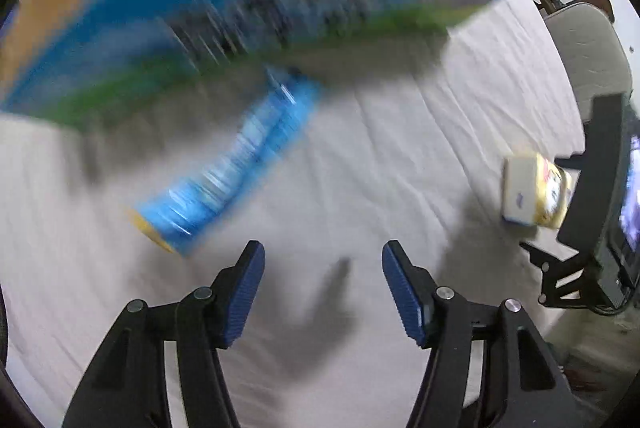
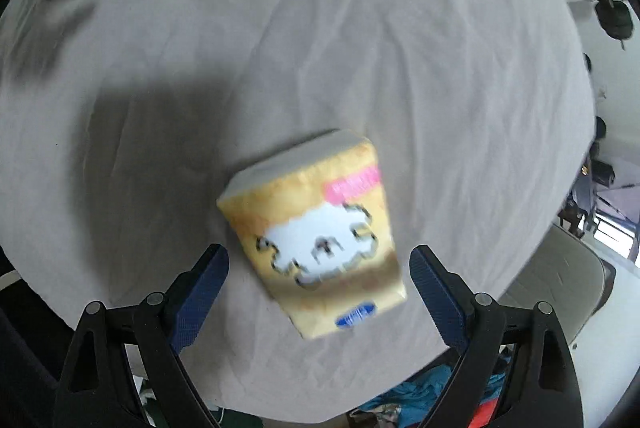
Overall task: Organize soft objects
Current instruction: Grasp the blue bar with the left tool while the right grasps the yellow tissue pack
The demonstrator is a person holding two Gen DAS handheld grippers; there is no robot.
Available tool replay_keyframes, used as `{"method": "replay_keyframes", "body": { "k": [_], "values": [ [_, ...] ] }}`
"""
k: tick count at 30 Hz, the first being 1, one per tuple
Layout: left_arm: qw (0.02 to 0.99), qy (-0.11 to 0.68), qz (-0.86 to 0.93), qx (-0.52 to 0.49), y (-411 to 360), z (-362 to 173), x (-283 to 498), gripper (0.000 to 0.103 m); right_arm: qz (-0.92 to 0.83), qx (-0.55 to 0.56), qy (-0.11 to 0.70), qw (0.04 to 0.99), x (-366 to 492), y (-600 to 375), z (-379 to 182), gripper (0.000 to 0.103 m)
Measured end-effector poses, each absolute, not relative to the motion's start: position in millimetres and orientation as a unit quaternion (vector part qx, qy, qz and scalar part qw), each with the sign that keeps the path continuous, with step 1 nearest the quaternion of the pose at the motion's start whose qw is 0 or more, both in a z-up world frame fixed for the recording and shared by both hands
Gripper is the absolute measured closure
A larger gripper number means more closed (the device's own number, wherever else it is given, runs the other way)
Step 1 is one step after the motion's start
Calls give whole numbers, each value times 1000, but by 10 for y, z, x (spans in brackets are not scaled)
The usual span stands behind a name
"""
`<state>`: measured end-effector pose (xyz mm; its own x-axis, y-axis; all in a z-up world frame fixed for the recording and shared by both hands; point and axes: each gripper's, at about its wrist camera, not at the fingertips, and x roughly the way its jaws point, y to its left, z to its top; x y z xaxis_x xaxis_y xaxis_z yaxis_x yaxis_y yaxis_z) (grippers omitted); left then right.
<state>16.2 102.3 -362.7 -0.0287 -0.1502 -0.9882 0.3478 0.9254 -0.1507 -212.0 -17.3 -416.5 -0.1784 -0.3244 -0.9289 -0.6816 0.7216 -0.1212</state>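
A wrinkled pale cloth [image 2: 400, 67] covers the table, with a large blue-and-green box [image 1: 260, 7] blurred along its far edge. A soft yellow pack [image 2: 316, 232] printed with a white cartoon animal lies flat on the cloth directly ahead of the right gripper [image 2: 319, 276], its near end reaching in between the spread fingers without touching either, and nothing is grasped. A blurred blue packet [image 1: 228, 163] lies ahead and left of the left gripper [image 1: 323, 290], outside its released, empty fingers.
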Motion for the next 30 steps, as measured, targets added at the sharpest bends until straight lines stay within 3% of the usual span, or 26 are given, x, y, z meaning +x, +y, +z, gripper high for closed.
{"method": "replay_keyframes", "body": {
  "k": [1, 4, 5, 9, 13, 16, 19, 26, 30],
  "values": [
    [700, 687, -176, 85, 1044, -3593, 204, 44, 166, -319, 757, 545, -2089, -169, -4207, 10],
    [698, 686, -170, 118, 1132, -3624, 384, 44, 164, -248, 779, 553, -1952, -142, -4231, 33],
    [691, 691, -171, 126, 1147, -3683, 433, 44, 164, -224, 784, 555, -1896, -134, -4221, 35],
    [660, 720, -178, 119, 1233, -3886, 747, 44, 162, -108, 800, 568, -1710, -83, -4138, 36],
    [649, 732, -180, 98, 1459, -3975, 1031, 45, 128, -84, 805, 573, -1642, 34, -4156, 36],
    [653, 734, -173, 67, 1533, -3949, 943, 69, 90, -67, 809, 577, -1613, 57, -4176, 35],
    [650, 741, -167, 22, 1629, -3935, 837, 73, 66, -29, 813, 578, -1595, 13, -4174, 35],
    [634, 753, -153, -87, 1724, -3890, 411, 73, 40, 49, 825, 562, -1487, -272, -4161, 33],
    [653, 742, -149, 13, 1491, -3820, 304, 70, 39, 58, 828, 556, -1562, -402, -4180, 32]
  ]
}}
